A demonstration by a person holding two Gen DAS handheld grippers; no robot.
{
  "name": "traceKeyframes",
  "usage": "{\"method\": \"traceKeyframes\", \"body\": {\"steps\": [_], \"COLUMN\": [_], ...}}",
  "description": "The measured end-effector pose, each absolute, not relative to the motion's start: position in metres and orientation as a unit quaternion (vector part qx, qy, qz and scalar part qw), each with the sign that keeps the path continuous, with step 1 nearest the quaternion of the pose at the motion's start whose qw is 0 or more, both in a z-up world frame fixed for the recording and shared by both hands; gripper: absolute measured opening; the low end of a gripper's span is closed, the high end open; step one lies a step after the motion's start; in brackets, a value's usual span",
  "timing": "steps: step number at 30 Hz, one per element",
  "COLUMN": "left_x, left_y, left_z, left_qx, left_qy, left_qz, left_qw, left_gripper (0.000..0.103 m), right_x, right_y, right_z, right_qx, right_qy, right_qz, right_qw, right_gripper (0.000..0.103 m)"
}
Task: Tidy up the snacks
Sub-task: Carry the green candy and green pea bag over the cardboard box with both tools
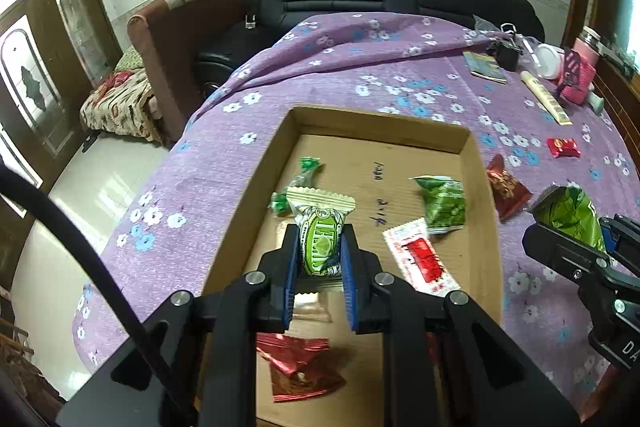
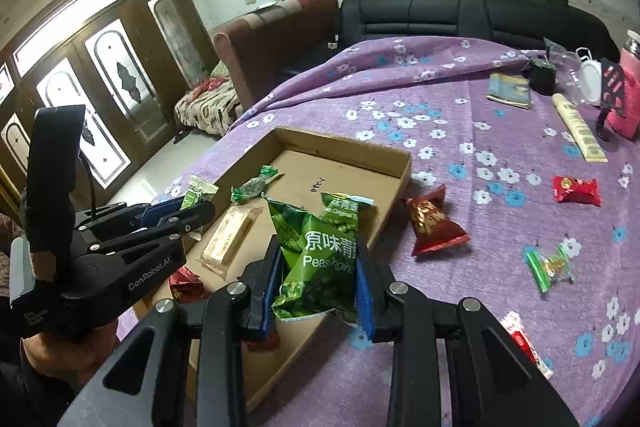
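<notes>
My left gripper (image 1: 320, 241) is shut on a green and white snack packet (image 1: 320, 243), held above the cardboard tray (image 1: 380, 123). From the right wrist view, this left gripper (image 2: 196, 211) hangs over the tray's (image 2: 344, 147) left wall with the packet (image 2: 197, 191) sticking out past its tips. My right gripper (image 2: 320, 257) is shut on a green pea bag (image 2: 326, 259) over the tray's near right side. In the left wrist view that right gripper (image 1: 576, 247) and its bag (image 1: 568, 213) are at the right edge.
The tray holds a second pea bag (image 1: 444, 205), a green candy (image 1: 304, 173), a white and red packet (image 1: 420, 259), a red foil packet (image 1: 300, 367) and a beige bar (image 2: 230, 235). On the purple cloth lie a red triangular packet (image 2: 434, 223), a small red packet (image 2: 576, 191) and a green-wrapped candy (image 2: 550, 265).
</notes>
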State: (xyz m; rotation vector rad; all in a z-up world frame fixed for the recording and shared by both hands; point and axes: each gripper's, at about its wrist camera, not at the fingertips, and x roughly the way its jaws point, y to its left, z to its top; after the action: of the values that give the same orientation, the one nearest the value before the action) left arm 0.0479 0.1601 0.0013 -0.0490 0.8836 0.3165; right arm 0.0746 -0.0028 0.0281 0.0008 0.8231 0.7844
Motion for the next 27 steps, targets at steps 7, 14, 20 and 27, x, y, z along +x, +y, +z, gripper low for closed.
{"method": "traceKeyframes", "body": {"steps": [7,14,20,27], "left_x": [0.046,0.046,0.05,0.058], "left_y": [0.177,0.187,0.189,0.185], "left_z": [-0.002,-0.004,-0.005,-0.003], "left_qx": [-0.036,-0.046,-0.042,-0.031], "left_qy": [0.428,0.433,0.435,0.435], "left_qz": [0.163,0.163,0.165,0.165], "left_qw": [0.888,0.886,0.884,0.885], "left_gripper": [0.022,0.022,0.022,0.022], "right_x": [0.076,0.076,0.08,0.093], "right_y": [0.008,0.012,0.015,0.017], "right_z": [0.025,0.022,0.021,0.022], "right_qx": [-0.007,-0.009,-0.01,-0.012], "right_qy": [0.394,0.399,0.401,0.401], "right_qz": [0.377,0.379,0.379,0.375], "right_qw": [0.838,0.835,0.834,0.836], "right_gripper": [0.031,0.031,0.031,0.031]}}
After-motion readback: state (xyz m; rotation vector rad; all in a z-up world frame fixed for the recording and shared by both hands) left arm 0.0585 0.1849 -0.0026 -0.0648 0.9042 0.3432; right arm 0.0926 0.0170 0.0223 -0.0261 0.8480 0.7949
